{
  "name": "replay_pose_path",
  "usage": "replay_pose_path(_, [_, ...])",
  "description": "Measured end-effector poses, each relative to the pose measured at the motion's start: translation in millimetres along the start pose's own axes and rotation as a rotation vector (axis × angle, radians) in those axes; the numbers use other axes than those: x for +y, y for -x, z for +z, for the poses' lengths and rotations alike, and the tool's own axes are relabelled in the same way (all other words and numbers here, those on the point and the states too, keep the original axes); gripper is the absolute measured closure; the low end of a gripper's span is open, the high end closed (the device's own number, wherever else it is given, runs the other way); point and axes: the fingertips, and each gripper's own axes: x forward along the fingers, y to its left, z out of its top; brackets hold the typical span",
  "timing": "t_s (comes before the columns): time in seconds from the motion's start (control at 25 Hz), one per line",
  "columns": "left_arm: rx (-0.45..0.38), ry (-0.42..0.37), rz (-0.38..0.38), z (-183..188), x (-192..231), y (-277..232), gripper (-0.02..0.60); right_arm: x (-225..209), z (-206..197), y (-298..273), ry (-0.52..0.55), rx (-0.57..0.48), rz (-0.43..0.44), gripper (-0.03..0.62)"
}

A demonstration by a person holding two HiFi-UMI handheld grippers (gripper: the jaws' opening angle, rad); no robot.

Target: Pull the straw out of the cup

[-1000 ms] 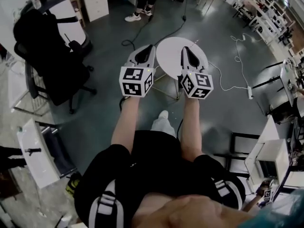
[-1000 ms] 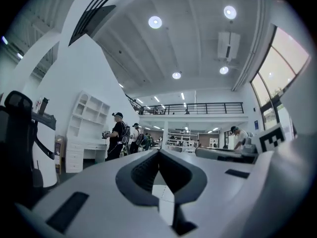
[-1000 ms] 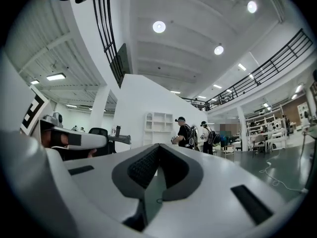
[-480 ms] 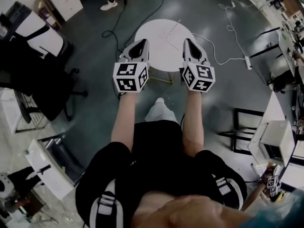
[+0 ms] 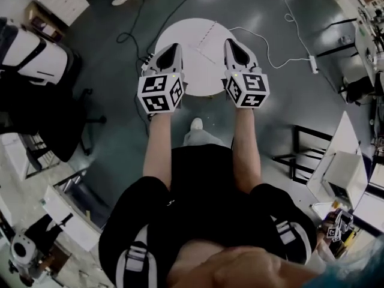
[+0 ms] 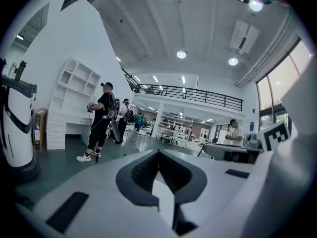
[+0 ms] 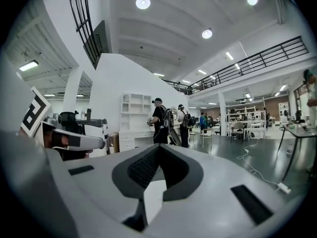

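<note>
Straw [image 5: 207,33]: most likely the thin striped stick lying flat and slanted on the counter, between the tips of the two tongs; too small to tell more.
Counter [image 5: 193,71]: round and white, standing on the dark grey floor [image 5: 120,137] straight in front of the person.
Left tongs [image 5: 173,47]: jaws pressed together with nothing between them; held over the counter's left edge, pointing away from the person and roughly level.
Right tongs [image 5: 233,43]: jaws pressed together, also with nothing between them; held over the counter's right side, beside and about parallel to the left one.
Marker cubes: one [image 5: 160,92] at the rear of the left tongs, another [image 5: 247,89] at the rear of the right.
Forearms: both stretched forward side by side, well apart.
White cable [image 5: 270,38]: runs over the floor from behind the counter to a power strip [image 5: 313,65] at the right.
Black chair [image 5: 36,104]: on the floor to the left, well away from the counter.
Bystander [image 6: 101,120]: in dark clothes, standing near white shelving [image 6: 74,90] far across the hall.
</note>
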Motion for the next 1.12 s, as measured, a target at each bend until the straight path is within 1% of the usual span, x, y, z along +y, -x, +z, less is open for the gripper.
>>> replay_pose_path(0.2, [-0.017,0.007,-0.040,15,-24,-45,0.572,-48,23,-12,0.020,-0.014,-0.028,0.579])
replay_pose_path(0.32, [-0.011,0.000,-0.041,11,-23,-61,0.572,-52,19,-29,0.016,-0.019,-0.008,0.577])
replay_pose_path(0.48, [0.017,-0.010,-0.006,5,-3,-74,0.572,-40,3,-61,0.001,0.011,0.048,0.578])
replay_pose_path(0.64, [0.032,0.017,0.032,5,25,-82,0.572,-30,-3,-85,-0.005,0.031,0.079,0.579])
replay_pose_path(0.76, [0.057,0.005,0.026,5,36,-100,0.572,-43,-6,-104,-0.031,0.039,0.049,0.578])
replay_pose_path(0.88, [0.081,-0.018,-0.001,9,45,-117,0.572,-52,-9,-123,-0.057,0.050,0.013,0.579])
replay_pose_path(1.0, [0.076,-0.034,-0.019,22,56,-130,0.572,-49,-2,-143,-0.070,0.031,0.011,0.577])
replay_pose_path(1.12, [0.097,-0.041,-0.027,19,70,-142,0.572,-42,-9,-163,-0.086,0.035,0.015,0.577])
